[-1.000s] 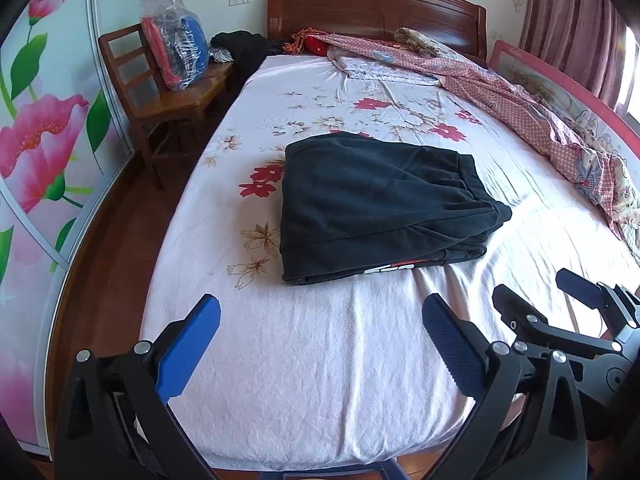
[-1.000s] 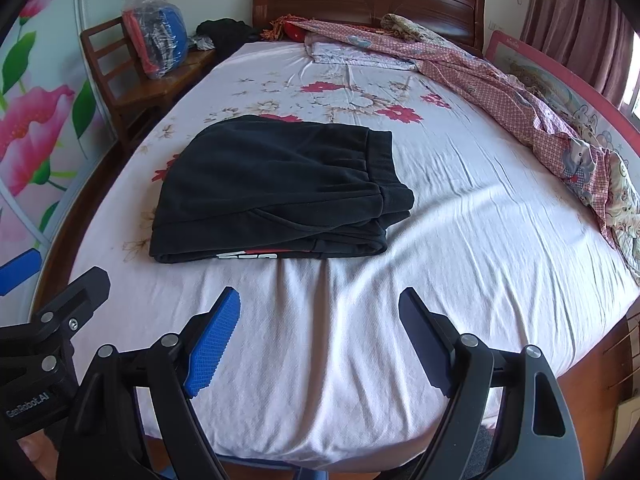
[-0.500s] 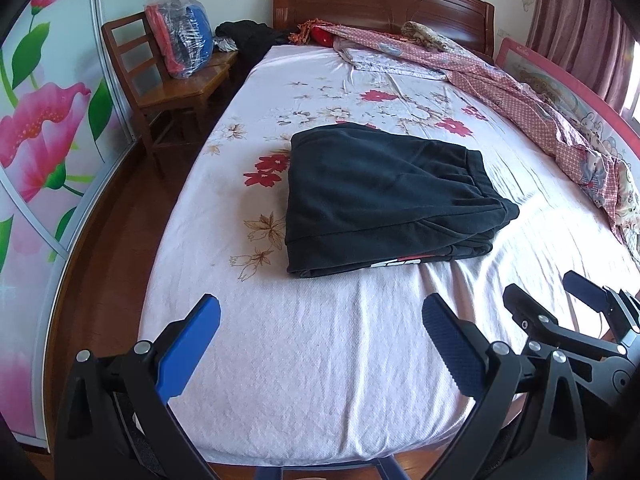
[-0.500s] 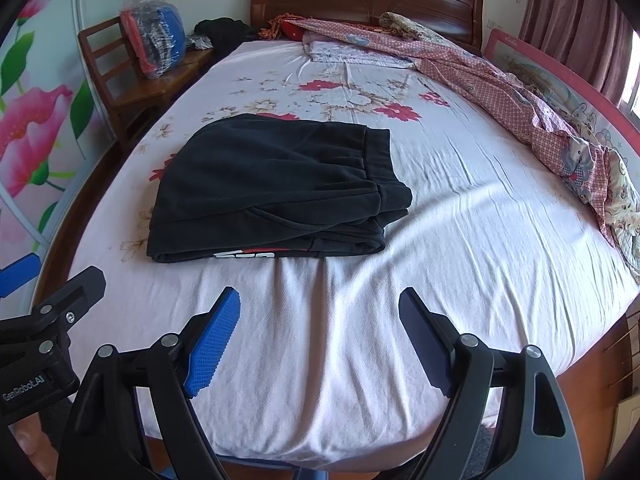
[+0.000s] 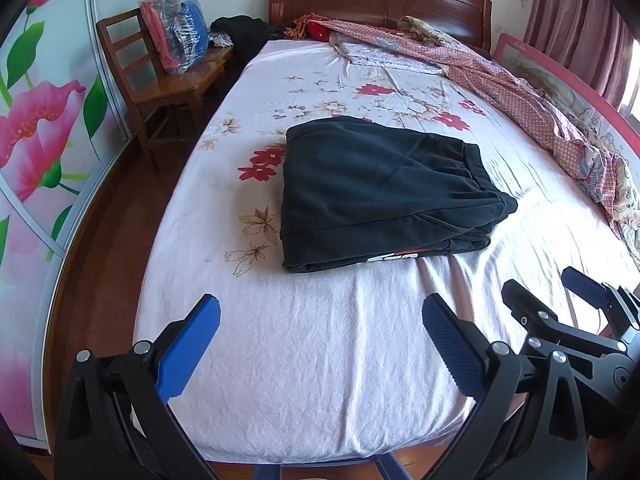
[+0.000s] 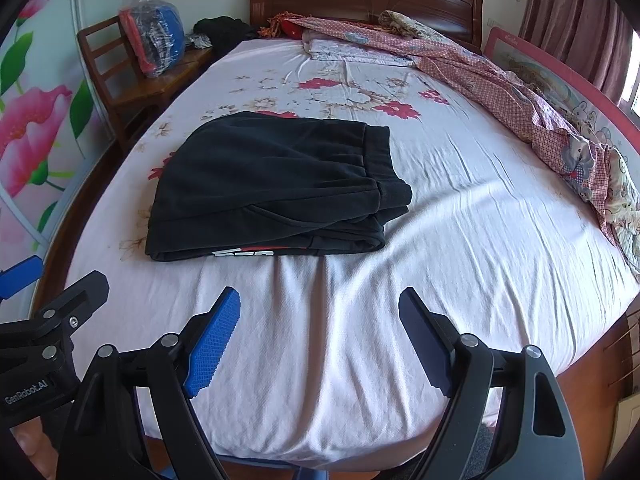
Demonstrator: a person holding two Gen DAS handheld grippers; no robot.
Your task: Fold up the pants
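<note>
Black pants (image 5: 372, 192) (image 6: 272, 188) lie folded in a flat rectangular stack on the floral bed sheet (image 5: 320, 340) (image 6: 480, 220), waistband toward the right, a red and white print showing at the near edge. My left gripper (image 5: 320, 320) hovers open over the foot of the bed, well short of the pants, nothing between its blue pads. My right gripper (image 6: 320, 312) is likewise open and empty, beside the left one; each shows at the edge of the other's view.
A wooden chair (image 5: 160, 80) with a plastic-wrapped bundle (image 5: 176, 40) stands left of the bed by a flowered wardrobe door (image 5: 36, 128). A pink checked quilt (image 5: 520, 100) runs along the right side. A wooden headboard (image 5: 380, 4) and dark clothes (image 5: 240, 28) are at the far end.
The left wrist view has shifted slightly, so the pants sit a little further right and lower in it. Both grippers stay open; the pants lie unmoved.
</note>
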